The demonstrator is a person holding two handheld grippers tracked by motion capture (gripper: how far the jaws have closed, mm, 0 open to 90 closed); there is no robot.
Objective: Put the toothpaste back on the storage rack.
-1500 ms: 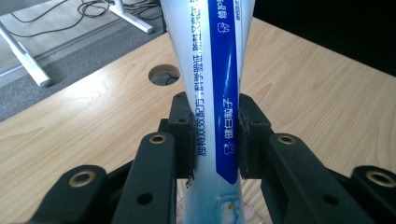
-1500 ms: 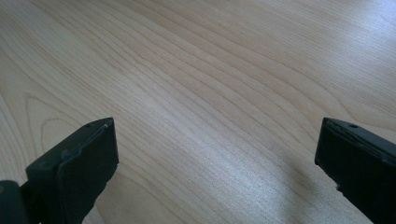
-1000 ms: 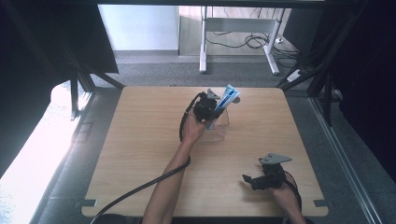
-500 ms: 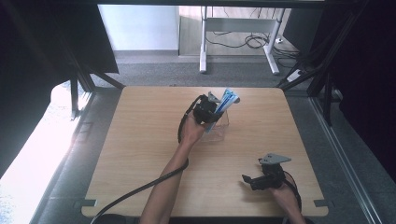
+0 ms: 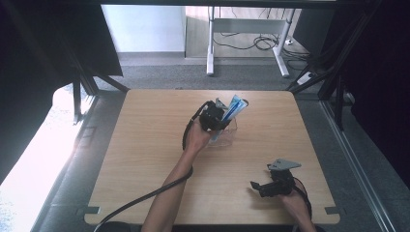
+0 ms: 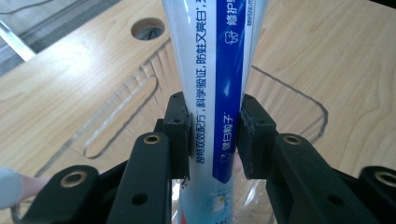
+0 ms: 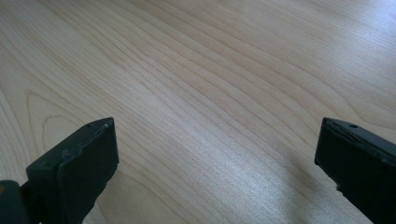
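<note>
Left tool [image 6: 214,135]: my pads on both sides of blue-and-white toothpaste tube [image 6: 219,70], pressing its flanks, jaws only partly apart. Tube stands tilted, lower end inside clear plastic container [image 5: 225,137] near worktop [image 5: 145,159] centre, upper end pointing toward far edge. Right tool [image 5: 263,186]: jaws wide apart, nothing between, hovering over bare wood near my edge, well apart from container.

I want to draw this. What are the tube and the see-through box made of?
The toothpaste tube looks like soft glossy plastic: smooth printed skin with a shine. The clear tray seems hard acrylic or similar plastic: the wooden table shows through, and only its edges glint.
</note>
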